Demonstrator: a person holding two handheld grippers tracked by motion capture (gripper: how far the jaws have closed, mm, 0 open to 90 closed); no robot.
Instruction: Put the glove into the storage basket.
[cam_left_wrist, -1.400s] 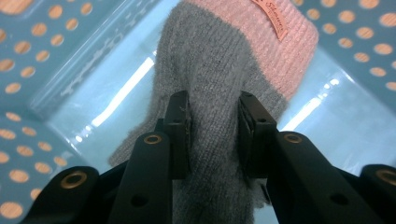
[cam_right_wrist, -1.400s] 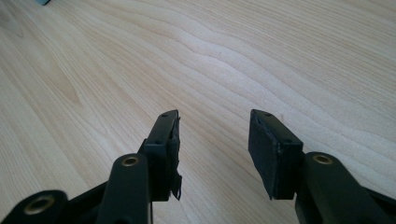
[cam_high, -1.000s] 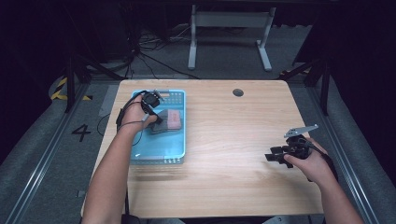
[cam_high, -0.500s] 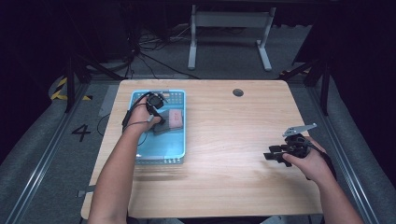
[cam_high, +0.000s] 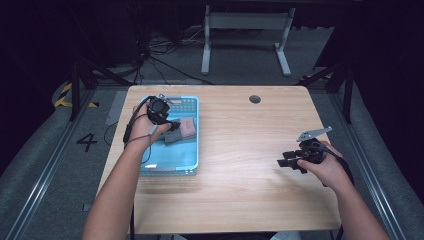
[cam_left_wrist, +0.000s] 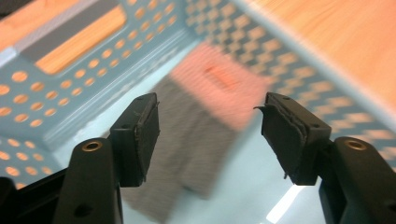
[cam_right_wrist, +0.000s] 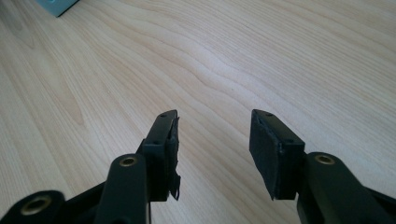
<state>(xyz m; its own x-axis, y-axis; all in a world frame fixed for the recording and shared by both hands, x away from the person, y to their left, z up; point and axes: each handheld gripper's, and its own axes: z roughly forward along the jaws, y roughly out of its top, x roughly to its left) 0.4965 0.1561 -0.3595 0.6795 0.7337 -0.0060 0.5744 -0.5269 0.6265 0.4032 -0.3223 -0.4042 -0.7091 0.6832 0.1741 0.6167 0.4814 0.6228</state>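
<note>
A light blue perforated basket (cam_high: 192, 135) sits at the table's left. Inside it lie a pink cloth (cam_high: 187, 126) and a grey cloth (cam_high: 172, 137), side by side and partly overlapping. In the left gripper view the grey cloth (cam_left_wrist: 196, 140) and pink cloth (cam_left_wrist: 224, 86) lie blurred beyond the jaws. My left gripper (cam_high: 174, 125) hangs over the basket, open (cam_left_wrist: 210, 135), with nothing between its jaws. My right gripper (cam_high: 285, 162) hovers low over the bare wood at the table's right, open (cam_right_wrist: 212, 149) and holding nothing.
The wooden table (cam_high: 240, 150) has a round cable hole (cam_high: 255, 99) near its far edge. The basket's corner (cam_right_wrist: 58, 5) appears far off in the right gripper view. Beyond the table stand a metal frame's legs (cam_high: 245, 45) and cables on the dark floor.
My left gripper has shifted slightly back and up over the basket's cloths. The right gripper has stayed in place.
</note>
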